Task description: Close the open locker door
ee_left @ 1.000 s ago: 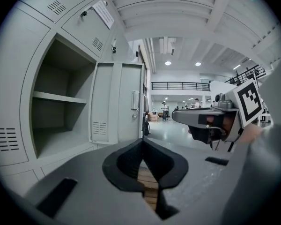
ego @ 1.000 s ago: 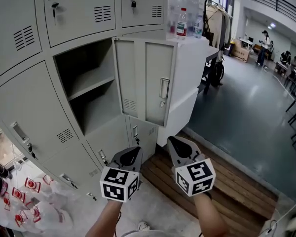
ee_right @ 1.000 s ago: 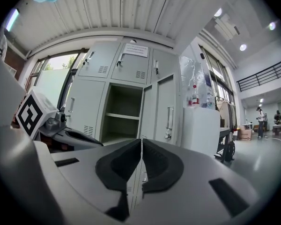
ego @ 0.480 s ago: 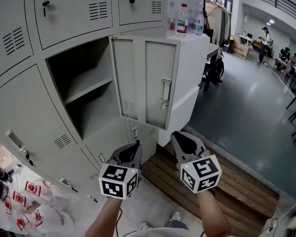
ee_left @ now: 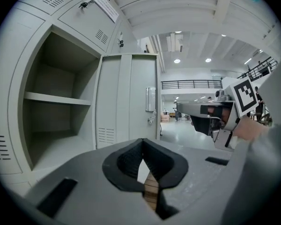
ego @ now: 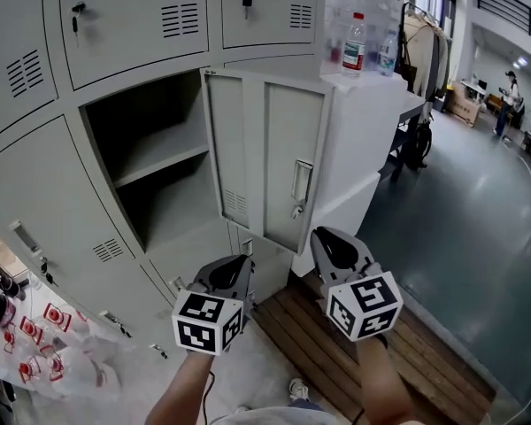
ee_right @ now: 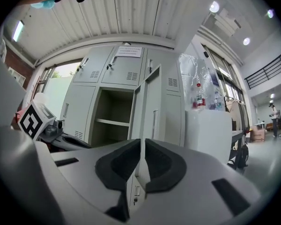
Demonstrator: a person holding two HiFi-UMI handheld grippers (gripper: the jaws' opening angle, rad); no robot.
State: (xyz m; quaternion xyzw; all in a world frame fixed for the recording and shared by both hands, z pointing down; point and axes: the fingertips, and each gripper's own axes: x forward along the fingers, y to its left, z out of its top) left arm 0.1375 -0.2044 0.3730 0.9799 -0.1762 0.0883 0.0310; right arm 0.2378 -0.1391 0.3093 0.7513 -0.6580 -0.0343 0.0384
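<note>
Right now the locker door stands swung well out from the open compartment. It is hinged along that compartment's right side, and its free edge points away from the opening. The face turned toward the person carries a handle near the free edge and a small vent low down, close to the hinge. The compartment holds nothing but one shelf.

Both tools hover below and in front of the compartment, apart from the door and touching nothing. The left claw has its jaws pressed together with nothing between them, and its tips sit under the hinge side. The right claw is likewise closed and empty, under the door's free edge.

The door looks like thin painted sheet steel, so it is probably light, stiff, and free to turn on its hinges. No grip seems needed; a flat push with closed tips should do. The best spot is likely the outer face near the handle, far from the hinge, where little force turns it. The paint looks smooth, so tips may skid if they press at a slant. A hard shove could bounce the door off the frame, so a steady push until it seats seems wiser.
</note>
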